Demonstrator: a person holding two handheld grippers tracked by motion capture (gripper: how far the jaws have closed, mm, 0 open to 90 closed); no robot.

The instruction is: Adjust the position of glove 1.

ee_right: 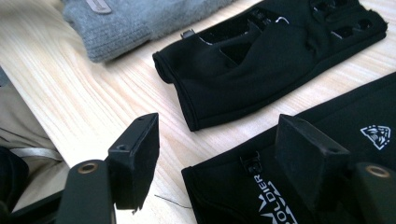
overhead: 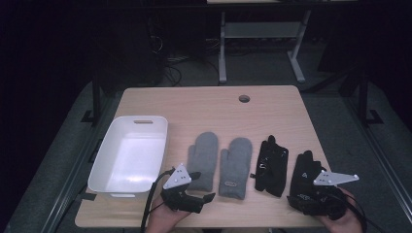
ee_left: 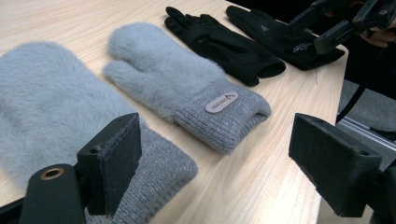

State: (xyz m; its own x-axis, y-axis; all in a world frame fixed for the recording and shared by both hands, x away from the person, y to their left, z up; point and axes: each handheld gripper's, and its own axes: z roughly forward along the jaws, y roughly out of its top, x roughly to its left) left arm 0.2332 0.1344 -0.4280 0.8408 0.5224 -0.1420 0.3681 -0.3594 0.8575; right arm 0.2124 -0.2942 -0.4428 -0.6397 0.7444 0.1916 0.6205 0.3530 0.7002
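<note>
My left gripper (overhead: 206, 198), jaws apart (empty), has the left grey mitten's (overhead: 203, 158) cuff at eleven o'clock, its long axis toward twelve; right gripper (overhead: 291, 200) gapes over the black glove (overhead: 303, 177).

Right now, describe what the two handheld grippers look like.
Both the left gripper and the right gripper are black, each topped by a grey three-cornered plate with small dots at its corners. Each has two blocky black jaws, with a brass-coloured rivet behind them. Black cables trail from both.
</note>
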